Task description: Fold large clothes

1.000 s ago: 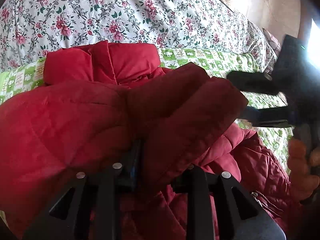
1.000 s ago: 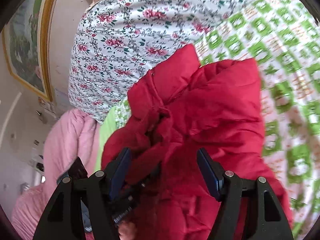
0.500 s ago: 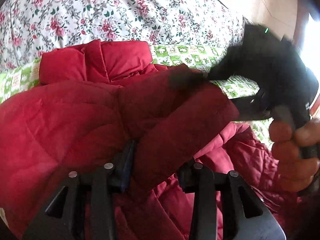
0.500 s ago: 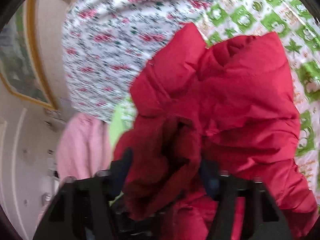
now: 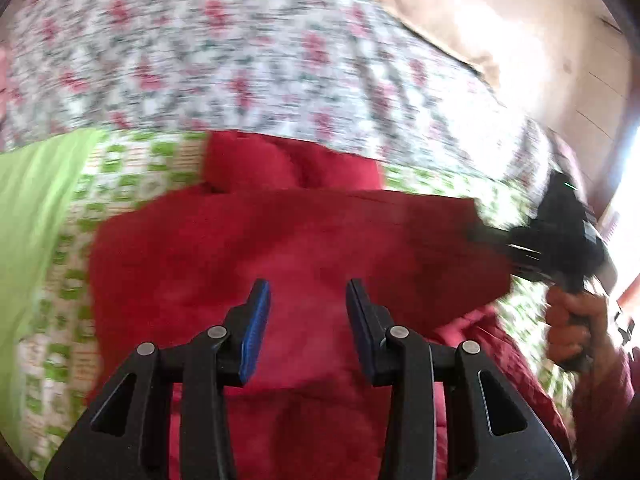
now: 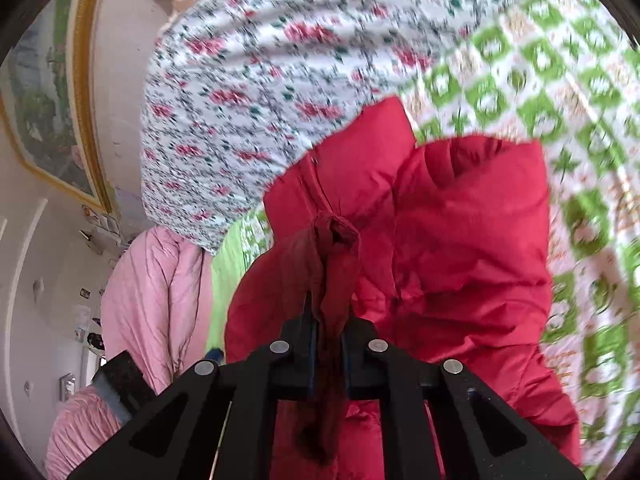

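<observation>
We saw a puffy red quilted jacket (image 5: 280,248) lying on a green-and-white patterned sheet (image 6: 560,80), beside a floral cover (image 5: 240,60). Our left gripper (image 5: 308,304) hovered above it, its 2 blue-padded jaws apart with nothing between them. Our right gripper (image 6: 328,332) had its jaws clamped on a bunched, darker fold of the jacket. Motion blur smeared the left view. At its right edge the right hand (image 5: 572,328) was partly cut off. A pink quilt (image 6: 160,292) lay behind.
</observation>
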Available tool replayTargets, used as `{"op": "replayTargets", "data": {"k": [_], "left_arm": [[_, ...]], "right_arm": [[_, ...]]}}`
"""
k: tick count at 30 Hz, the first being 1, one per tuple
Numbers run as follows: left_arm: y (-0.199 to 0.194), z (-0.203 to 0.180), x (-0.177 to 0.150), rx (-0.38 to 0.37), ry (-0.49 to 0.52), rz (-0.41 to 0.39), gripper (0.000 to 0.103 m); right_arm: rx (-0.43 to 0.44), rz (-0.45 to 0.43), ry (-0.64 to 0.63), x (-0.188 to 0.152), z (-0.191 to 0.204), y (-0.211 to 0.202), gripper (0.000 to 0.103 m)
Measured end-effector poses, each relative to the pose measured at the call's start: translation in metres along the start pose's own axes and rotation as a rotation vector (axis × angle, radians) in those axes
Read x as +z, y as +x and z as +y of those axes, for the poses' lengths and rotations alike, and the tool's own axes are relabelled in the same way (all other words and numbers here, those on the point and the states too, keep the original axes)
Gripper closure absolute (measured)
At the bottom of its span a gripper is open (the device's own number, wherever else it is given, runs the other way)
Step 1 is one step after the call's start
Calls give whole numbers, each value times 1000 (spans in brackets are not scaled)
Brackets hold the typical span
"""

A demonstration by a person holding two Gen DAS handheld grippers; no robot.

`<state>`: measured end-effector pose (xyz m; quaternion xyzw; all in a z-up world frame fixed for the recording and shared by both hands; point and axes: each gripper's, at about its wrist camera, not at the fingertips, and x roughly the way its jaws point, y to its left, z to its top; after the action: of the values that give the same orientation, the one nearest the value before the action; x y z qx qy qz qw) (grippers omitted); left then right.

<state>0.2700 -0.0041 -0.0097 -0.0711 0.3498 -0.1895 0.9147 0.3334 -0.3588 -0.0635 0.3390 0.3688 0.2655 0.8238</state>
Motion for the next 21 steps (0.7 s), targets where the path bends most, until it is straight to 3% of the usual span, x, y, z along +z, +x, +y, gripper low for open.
{"op": "replayTargets", "data": {"k": [4,6,12,15,18,21], "left_arm": [[15,33,7,52,-81,15,66],[31,46,3,40,-108,59,66],[60,49,-14,36,-107,125,66],[65,47,-15,59,-98,136,66],[69,47,-17,71,-87,139,66],[69,48,-19,72,-86,135,66]], "right_arm": [[-40,-27,-26,4,-2,-14,95],[-83,-32,-32,6,-7,-12,96],[-227,-11,-65,-1,-41,12,95],[-245,-4,-46,-7,-53,21,91],[-286,-20,-57,-9,-46,12,80],[-379,-108,-120,-9,-20,-13,76]]}}
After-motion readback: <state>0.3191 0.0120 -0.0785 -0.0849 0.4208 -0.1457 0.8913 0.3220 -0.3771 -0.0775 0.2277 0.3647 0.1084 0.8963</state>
